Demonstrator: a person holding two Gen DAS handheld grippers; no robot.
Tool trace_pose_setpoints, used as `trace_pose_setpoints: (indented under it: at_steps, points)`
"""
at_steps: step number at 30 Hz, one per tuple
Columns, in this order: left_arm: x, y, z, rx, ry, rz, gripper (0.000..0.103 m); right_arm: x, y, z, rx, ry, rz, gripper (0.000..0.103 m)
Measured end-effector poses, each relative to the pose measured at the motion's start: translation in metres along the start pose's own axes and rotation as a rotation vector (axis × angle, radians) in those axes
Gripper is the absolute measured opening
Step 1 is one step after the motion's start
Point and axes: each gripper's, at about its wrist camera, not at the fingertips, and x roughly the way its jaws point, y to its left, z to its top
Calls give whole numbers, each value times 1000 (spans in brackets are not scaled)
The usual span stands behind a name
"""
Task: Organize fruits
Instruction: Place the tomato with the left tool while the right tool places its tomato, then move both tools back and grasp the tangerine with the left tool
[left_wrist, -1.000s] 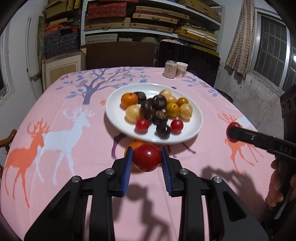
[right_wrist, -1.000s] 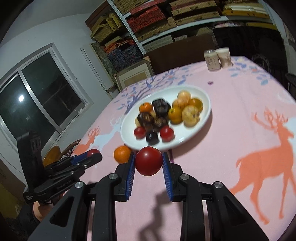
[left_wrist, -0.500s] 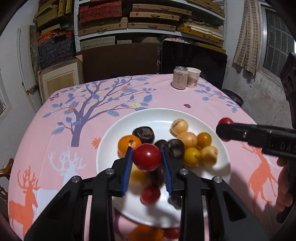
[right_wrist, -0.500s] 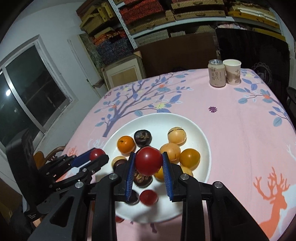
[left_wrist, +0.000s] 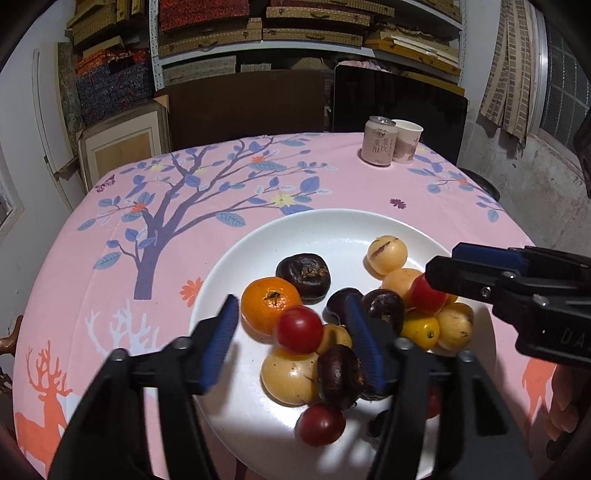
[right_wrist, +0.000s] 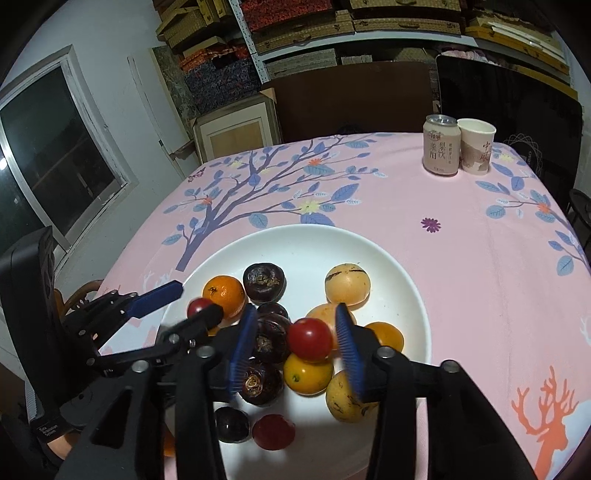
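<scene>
Left gripper (left_wrist: 291, 339): fingers spread, red tomato (left_wrist: 300, 329) loose between them.
Right gripper (right_wrist: 295, 343): fingers spread around second tomato (right_wrist: 309, 339).
Plate (left_wrist: 325, 229): mixed fruit.

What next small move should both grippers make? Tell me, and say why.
Probably lift both straight up and back. The left gripper and right gripper are open, not clamping their fruit. The left tomato and right tomato appear to sit atop the pile on the plate. A sideways move could knock them off.
</scene>
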Motion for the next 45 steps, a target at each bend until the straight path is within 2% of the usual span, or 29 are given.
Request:
trace_pose_setpoints:
  at_steps: [2, 6, 10, 13, 16, 19, 22, 23, 28, 32, 41, 43, 45]
  points:
    - [-8, -2, -1, 7, -16, 16, 72, -6, 0, 0, 2, -12, -3, 47]
    - [-26, 2, -7, -4, -29, 14, 75, -24, 0, -7, 14, -36, 1, 47]
    - [-51, 7, -27, -3, -45, 33, 89, -44, 5, -24, 8, -52, 5, 47]
    - [-72, 12, -49, 4, -53, 27, 96, -61, 13, -47, -9, -65, 14, 47]
    - [-91, 19, -78, 1, -44, -15, 98, -74, 22, -81, -19, -66, 38, 47]
    - [-99, 22, -110, -5, -14, -43, 98, -80, 25, -114, 1, -75, 62, 49]
    - [-98, 18, -132, 13, 27, -51, 98, -83, 28, -145, 27, -103, 68, 70]
    - [-97, 16, -138, 24, 37, -45, 98, -83, 28, -153, 37, -113, 72, 72]
    - [-87, 15, -145, 22, 57, 9, 98, -80, 32, -170, 29, -104, 65, 73]
    - [-77, 17, -141, 1, 71, 17, 98, -84, 26, -173, 55, -123, 85, 73]
    - [-63, 8, -136, 41, 84, 81, 98, -83, 18, -173, 92, -117, 101, 73]
    - [-65, 11, -134, 27, 64, 82, 95, -83, 20, -173, 82, -117, 99, 73]
    - [-68, 12, -132, 20, 41, 55, 78, -82, 20, -173, 79, -115, 101, 73]
